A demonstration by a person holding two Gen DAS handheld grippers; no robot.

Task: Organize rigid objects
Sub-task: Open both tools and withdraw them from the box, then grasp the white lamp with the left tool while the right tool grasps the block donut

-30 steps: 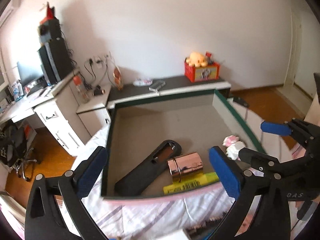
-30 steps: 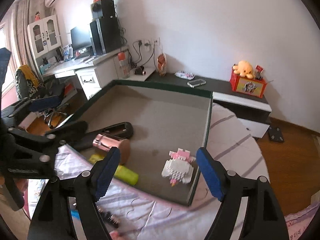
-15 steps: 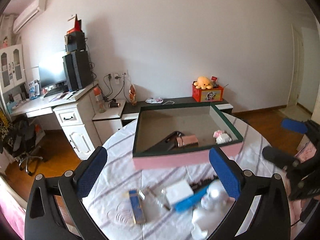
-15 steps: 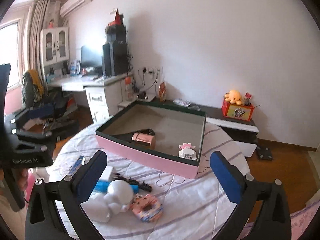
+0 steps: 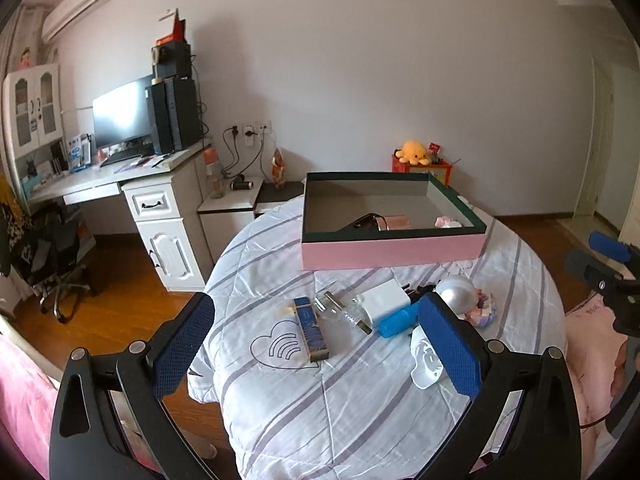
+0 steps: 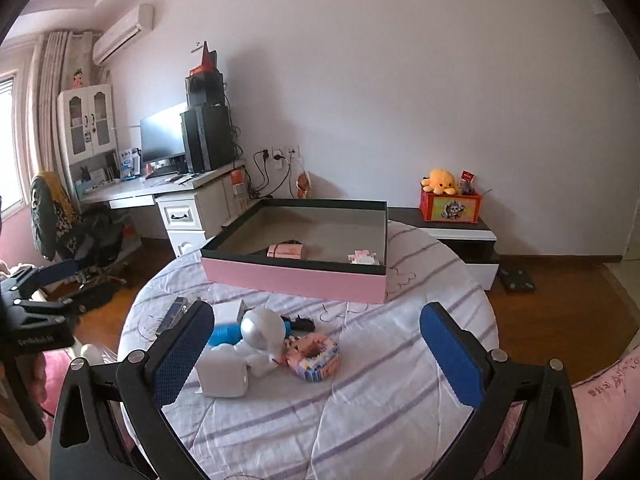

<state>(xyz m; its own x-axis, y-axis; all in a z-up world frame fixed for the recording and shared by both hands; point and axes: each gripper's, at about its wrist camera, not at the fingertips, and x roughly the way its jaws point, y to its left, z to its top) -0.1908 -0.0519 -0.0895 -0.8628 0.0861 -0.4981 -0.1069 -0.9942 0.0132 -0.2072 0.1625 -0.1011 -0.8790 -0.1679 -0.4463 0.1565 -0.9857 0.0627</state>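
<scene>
Hovering wide open over the striped table (image 6: pixel 400 380), the right gripper (image 6: pixel 316 344) is holding nothing, its jaws having just been opening. Ahead of it the white astronaut figure (image 6: pixel 262 334) and pink block ring (image 6: pixel 316 356) are lying; beyond them the pink box (image 6: pixel 296 276) is sitting. The left gripper (image 5: pixel 316 340) is gaping empty too.

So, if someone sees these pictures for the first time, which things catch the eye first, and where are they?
The big pink box with a dark rim stands at the far side of the round table, a few things already inside. In front of it lies a cluster of small objects, with a white astronaut figure beside a pink ring of toy bricks. Against the back wall, a yellow plush octopus sits on a red box.
</scene>
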